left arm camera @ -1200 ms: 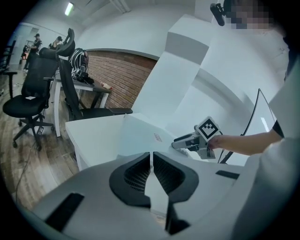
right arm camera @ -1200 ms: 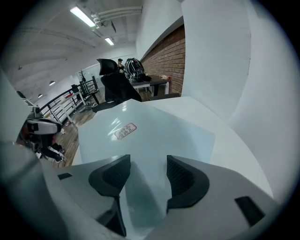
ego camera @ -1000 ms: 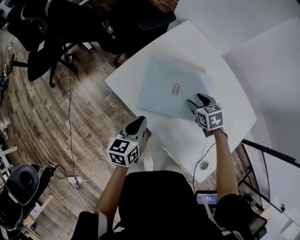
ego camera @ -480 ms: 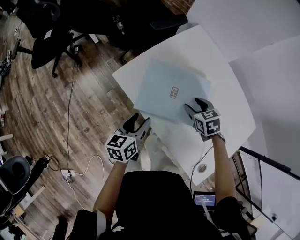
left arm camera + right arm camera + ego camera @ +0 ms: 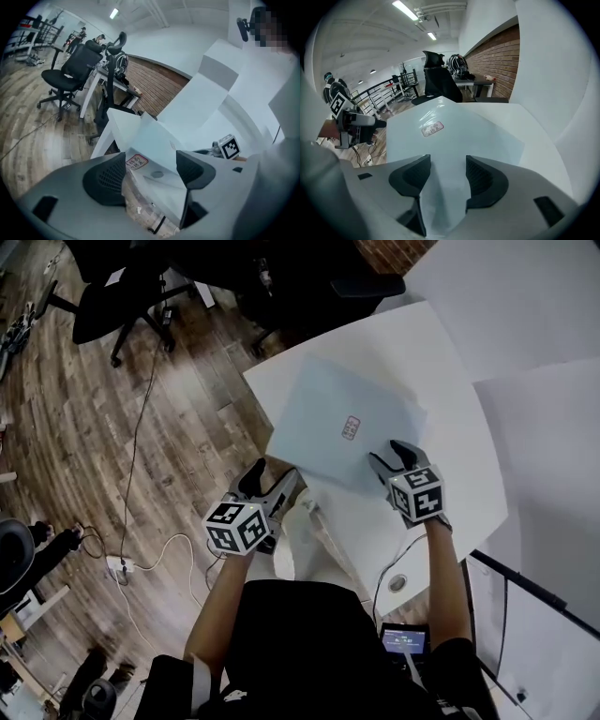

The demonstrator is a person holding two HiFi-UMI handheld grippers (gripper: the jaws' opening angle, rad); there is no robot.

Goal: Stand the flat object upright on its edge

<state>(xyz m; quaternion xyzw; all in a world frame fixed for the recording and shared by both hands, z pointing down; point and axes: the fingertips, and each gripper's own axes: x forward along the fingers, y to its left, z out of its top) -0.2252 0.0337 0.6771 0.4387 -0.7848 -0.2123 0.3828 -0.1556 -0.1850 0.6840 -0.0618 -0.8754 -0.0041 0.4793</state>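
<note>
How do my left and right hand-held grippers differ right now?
The left hand-held gripper is at the edge of the table, by a corner of the sheet; the right hand-held gripper is further in, at the sheet's near edge. The left's jaws are opening and wider; the right's stand narrower. Both are open, gripping nothing.

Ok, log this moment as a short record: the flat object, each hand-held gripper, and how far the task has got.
flat object: pale blue sheet lying flat on the white table, small label facing up
left hand-held gripper: jaws opening, the sheet's near corner between them, pads not pressing on it
right hand-held gripper: jaws apart at the sheet's near edge, not clamped
task progress: sheet not yet stood on its edge
</note>
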